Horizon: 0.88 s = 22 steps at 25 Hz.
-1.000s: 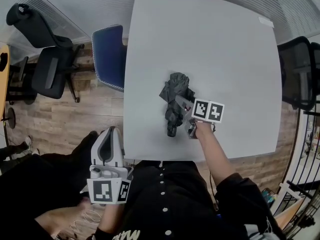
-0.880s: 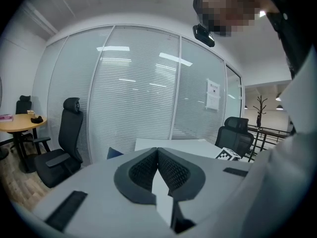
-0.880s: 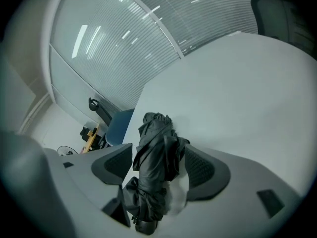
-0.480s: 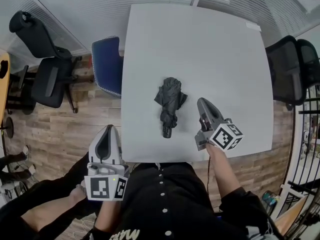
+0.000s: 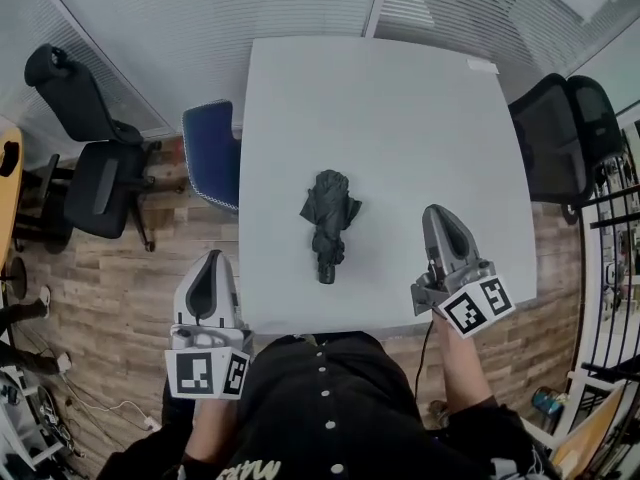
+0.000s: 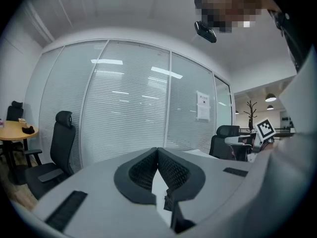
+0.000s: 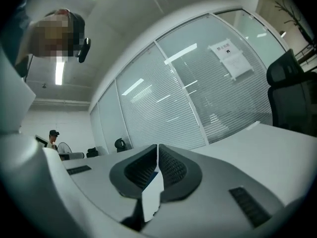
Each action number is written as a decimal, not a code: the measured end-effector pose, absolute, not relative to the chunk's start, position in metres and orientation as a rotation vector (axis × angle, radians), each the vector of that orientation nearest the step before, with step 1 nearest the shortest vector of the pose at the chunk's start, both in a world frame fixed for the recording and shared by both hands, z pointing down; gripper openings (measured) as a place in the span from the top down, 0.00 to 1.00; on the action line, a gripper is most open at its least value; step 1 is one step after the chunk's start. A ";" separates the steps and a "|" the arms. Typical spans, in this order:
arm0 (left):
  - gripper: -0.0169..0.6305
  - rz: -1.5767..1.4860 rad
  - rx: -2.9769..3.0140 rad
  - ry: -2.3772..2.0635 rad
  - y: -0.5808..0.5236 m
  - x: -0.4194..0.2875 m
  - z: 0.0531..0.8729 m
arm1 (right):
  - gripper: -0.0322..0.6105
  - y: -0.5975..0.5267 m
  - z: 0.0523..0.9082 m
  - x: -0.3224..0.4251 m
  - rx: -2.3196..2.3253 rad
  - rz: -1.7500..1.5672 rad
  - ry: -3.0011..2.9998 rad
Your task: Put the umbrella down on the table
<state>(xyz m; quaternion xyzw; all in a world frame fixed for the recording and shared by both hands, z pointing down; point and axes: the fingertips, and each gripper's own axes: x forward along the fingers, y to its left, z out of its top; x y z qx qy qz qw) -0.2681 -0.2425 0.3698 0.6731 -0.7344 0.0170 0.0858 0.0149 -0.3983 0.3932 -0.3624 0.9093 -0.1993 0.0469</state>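
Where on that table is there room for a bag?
The far half of the table beyond the umbrella is bare, as is the strip between umbrella and blue chair. Only the near edge by the right tongs is tight.

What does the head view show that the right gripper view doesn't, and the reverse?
Only the head view shows the folded black umbrella lying alone on the white table, and the blue chair. Only the right gripper view shows, close up, the right gripper's tongs shut on nothing, and a distant person at left. Both show the table, the glass wall with blinds and the paper notice on it.
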 end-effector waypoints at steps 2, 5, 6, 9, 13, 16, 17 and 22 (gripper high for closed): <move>0.95 0.039 2.019 -2.194 -0.242 -0.268 0.365 | 0.89 -0.394 0.388 0.024 -1.175 -0.552 2.780; 0.95 0.020 2.037 -2.196 -0.241 -0.265 0.359 | 0.89 -0.387 0.380 0.036 -1.254 -0.466 2.772; 0.95 0.014 2.045 -2.195 -0.241 -0.264 0.357 | 0.89 -0.385 0.375 0.040 -1.264 -0.435 2.765; 0.95 0.002 2.069 -2.197 -0.241 -0.262 0.352 | 0.89 -0.377 0.354 0.050 -1.291 -0.347 2.738; 0.95 -0.009 2.089 -2.211 -0.237 -0.265 0.345 | 0.89 -0.368 0.329 0.067 -1.349 -0.264 2.687; 0.95 -0.013 2.103 -2.232 -0.235 -0.269 0.339 | 0.89 -0.362 0.320 0.081 -1.421 -0.181 2.668; 0.95 -0.014 2.107 -2.240 -0.234 -0.271 0.337 | 0.89 -0.360 0.318 0.085 -1.439 -0.162 2.663; 0.95 -0.014 2.118 -2.282 -0.229 -0.278 0.331 | 0.89 -0.353 0.310 0.106 -1.529 -0.073 2.635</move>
